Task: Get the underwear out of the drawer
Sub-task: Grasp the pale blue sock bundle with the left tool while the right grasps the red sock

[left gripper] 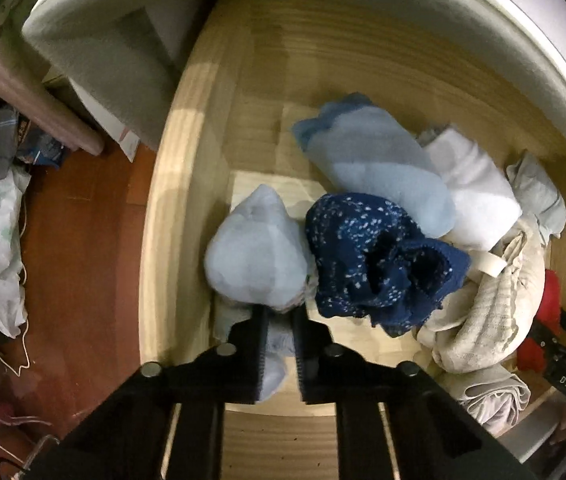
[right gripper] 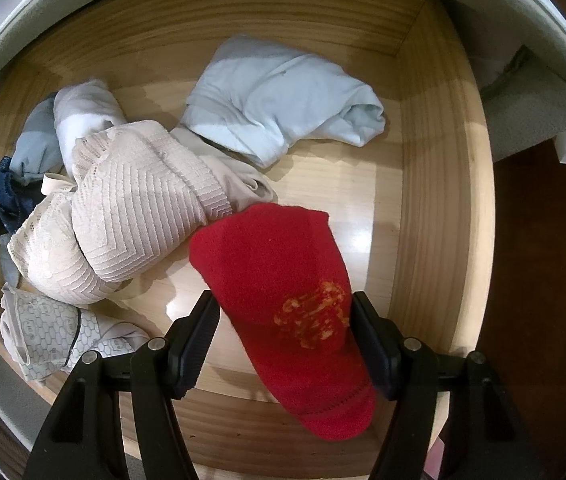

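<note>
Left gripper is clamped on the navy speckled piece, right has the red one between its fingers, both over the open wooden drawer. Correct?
Not quite. The left gripper is shut on the pale blue piece; the navy speckled piece lies beside it, ungripped, as the left wrist view shows. The red piece between the right gripper fingers, over the drawer, is correct.

1 wooden drawer (right gripper: 435,160). garments in it, approx 8: 3 pale blue (right gripper: 279,104) (left gripper: 379,168) (left gripper: 257,252), 1 white (left gripper: 479,196), 1 navy speckled (left gripper: 367,260), 1 cream lace (right gripper: 131,212), 1 hex-print (right gripper: 51,328), 1 red (right gripper: 283,280). 2 tongs (left gripper: 281,344) (right gripper: 283,340).
</note>
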{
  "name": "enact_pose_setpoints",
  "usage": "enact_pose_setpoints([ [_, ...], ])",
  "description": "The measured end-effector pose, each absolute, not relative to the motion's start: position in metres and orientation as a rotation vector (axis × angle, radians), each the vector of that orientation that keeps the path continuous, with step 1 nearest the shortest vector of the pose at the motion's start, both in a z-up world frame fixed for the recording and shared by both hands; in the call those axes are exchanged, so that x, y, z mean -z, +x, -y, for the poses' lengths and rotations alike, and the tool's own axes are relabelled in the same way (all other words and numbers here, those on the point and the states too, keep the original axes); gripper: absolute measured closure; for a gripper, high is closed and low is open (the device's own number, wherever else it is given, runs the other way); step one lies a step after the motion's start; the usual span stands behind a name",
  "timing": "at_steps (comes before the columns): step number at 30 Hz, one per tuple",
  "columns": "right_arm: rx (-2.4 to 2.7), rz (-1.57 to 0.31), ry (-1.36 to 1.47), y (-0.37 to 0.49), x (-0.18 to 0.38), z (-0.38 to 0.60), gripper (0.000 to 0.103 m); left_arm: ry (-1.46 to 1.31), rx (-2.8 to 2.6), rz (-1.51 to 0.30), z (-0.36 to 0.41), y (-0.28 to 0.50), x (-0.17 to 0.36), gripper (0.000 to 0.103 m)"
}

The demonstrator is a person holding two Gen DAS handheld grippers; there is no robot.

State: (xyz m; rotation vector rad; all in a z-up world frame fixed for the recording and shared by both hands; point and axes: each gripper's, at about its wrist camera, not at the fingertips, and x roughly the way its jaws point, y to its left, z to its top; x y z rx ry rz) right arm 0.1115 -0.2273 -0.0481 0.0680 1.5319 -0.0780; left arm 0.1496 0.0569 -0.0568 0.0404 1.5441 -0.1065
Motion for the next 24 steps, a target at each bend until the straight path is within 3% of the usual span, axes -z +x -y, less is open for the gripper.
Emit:
enact_pose_setpoints([
  [15,0.087,-1.547,0.05,0.113,0.053,0.225,0.039,0.17,0.276,-1.537,-0.006,0.109,0.033,0.097],
  [20,0.09,-1.545,0.051,0.113,0.055,0.223,0.039,0.185,0.228,-1.52,-0.008,0.105,0.023,0.055],
  [24,0.09,-1.545,0.05,0.113,0.055,0.223,0.039,0.156,0.203,-1.534,-0.016,0.111,0.025,0.052],
])
